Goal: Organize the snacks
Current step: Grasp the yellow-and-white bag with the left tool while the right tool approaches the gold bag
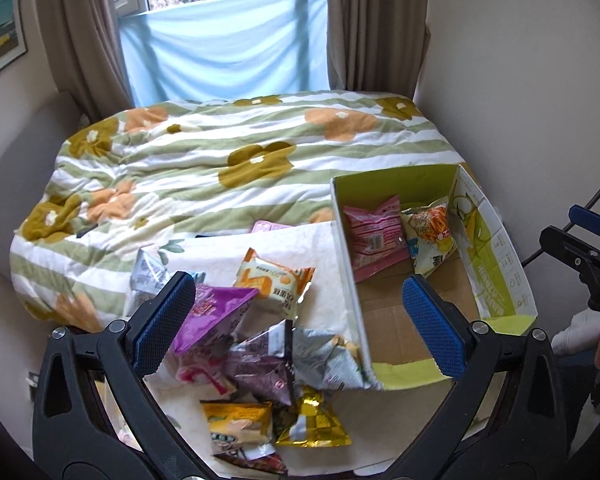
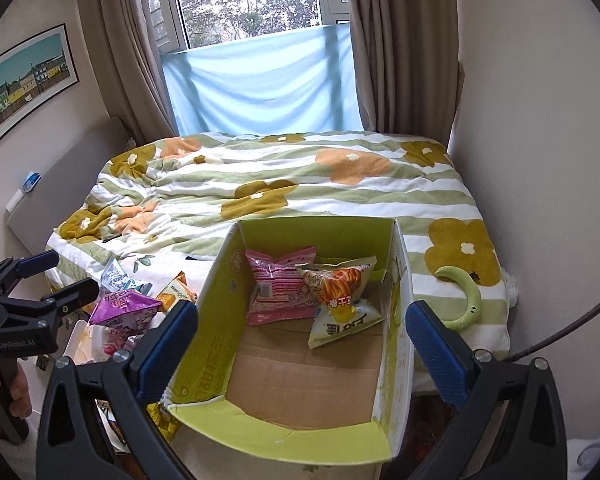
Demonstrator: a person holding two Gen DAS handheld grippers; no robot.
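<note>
Your snacks sit in two groups. Two are in the box (image 2: 396, 320): a pink pack (image 2: 278, 286) leaning on its far left wall, and an orange-and-white pack (image 2: 340, 300) touching it on the right, both at the far end. The near half of the box floor is bare cardboard.

The rest lie in a loose pile just left of the box, on a white cloth (image 1: 324, 244) at the near edge of the bed (image 1: 228, 152). There you have a purple pack (image 1: 212, 316) on top at the left, an orange pack (image 1: 274, 280) beyond it, a silver pack (image 1: 146, 276) at the far left, a dark mauve pack (image 1: 260, 364) and a second silver one (image 1: 326, 360) against the box's left wall, and a gold pack (image 1: 314, 420) and a yellow pack (image 1: 238, 426) nearest you.

Your left gripper (image 1: 296, 326) is spread wide and grips nothing; it hovers over the pile, its left pad by the purple pack, its right pad over the box's near left corner. Your right gripper (image 2: 302, 350) is also wide apart and empty, hanging above the box's near end with the box between its pads.

A pale green crescent-shaped object (image 2: 466, 300) lies on the quilt right of the box. Beyond the bed, a blue cloth (image 2: 260, 88) covers the lower window between brown curtains (image 2: 400, 40).
</note>
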